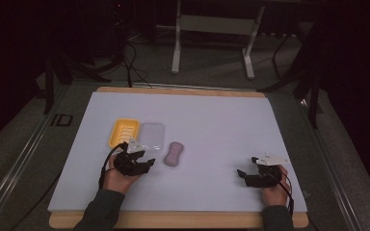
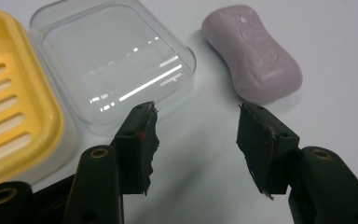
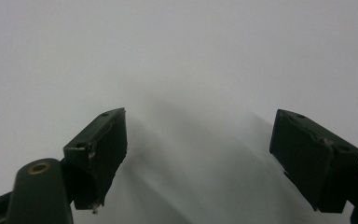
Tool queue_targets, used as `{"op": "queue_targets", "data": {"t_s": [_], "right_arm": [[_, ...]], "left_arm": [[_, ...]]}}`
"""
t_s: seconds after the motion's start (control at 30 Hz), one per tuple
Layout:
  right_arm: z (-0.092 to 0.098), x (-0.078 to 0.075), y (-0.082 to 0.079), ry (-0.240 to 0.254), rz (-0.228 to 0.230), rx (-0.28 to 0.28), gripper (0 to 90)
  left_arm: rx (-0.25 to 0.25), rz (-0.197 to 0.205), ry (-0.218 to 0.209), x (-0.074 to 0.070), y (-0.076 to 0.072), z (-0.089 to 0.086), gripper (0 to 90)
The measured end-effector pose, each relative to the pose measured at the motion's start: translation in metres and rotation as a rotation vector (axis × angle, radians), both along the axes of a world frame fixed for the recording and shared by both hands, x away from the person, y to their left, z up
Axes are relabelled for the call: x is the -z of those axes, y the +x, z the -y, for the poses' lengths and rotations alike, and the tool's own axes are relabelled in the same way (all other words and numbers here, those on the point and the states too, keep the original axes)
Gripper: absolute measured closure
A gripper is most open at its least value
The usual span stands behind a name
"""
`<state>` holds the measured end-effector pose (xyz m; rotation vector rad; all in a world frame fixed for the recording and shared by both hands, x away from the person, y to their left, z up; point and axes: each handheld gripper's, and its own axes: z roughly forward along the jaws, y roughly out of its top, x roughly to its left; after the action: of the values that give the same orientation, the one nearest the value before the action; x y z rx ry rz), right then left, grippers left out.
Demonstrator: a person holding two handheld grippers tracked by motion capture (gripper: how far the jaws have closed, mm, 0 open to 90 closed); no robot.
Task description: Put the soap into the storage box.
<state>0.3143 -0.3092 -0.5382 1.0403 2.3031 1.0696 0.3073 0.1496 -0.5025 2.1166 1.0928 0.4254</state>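
Left gripper (image 2: 196, 122) gapes empty; yellow dish (image 2: 9, 98) is cropped. Soap bar (image 2: 252, 52) lies diagonally, just ahead. Right gripper (image 3: 198, 140) open.

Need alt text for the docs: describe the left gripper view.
The left gripper hovers with its two black jaws apart and nothing between them, aimed at a white table. Ahead lie a purple soap bar at right, a clear plastic lid in the middle and a yellow slotted soap dish at left.
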Motion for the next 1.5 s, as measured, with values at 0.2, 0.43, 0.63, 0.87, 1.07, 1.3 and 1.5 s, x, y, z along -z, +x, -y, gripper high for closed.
{"op": "queue_targets", "data": {"t_s": [0.2, 0.43, 0.63, 0.87, 1.07, 1.3, 1.5], "right_arm": [[0.002, -0.001, -0.001, 0.015, 0.012, -0.002, 18.5], [0.002, -0.001, -0.002, 0.019, 0.012, 0.000, 18.4], [0.002, -0.001, -0.002, 0.022, 0.015, -0.001, 18.5], [0.002, -0.001, -0.002, 0.019, 0.016, -0.003, 18.5], [0.002, -0.001, -0.002, 0.022, 0.018, -0.003, 18.4], [0.002, -0.001, -0.003, 0.025, 0.020, -0.004, 18.4], [0.002, -0.001, -0.003, 0.025, 0.020, -0.004, 18.4]], "left_arm": [[0.021, -0.047, 0.033, -0.015, 0.010, 0.009, 46.1], [0.036, -0.058, 0.031, -0.026, 0.019, 0.018, 44.6], [0.047, -0.058, 0.035, -0.032, 0.024, 0.026, 42.2], [0.053, -0.078, 0.060, -0.036, 0.031, 0.033, 40.0], [0.055, -0.100, 0.065, -0.036, 0.037, 0.040, 38.0], [0.067, -0.119, 0.073, -0.034, 0.043, 0.049, 37.0], [0.072, -0.132, 0.098, -0.033, 0.047, 0.055, 34.8]]}}
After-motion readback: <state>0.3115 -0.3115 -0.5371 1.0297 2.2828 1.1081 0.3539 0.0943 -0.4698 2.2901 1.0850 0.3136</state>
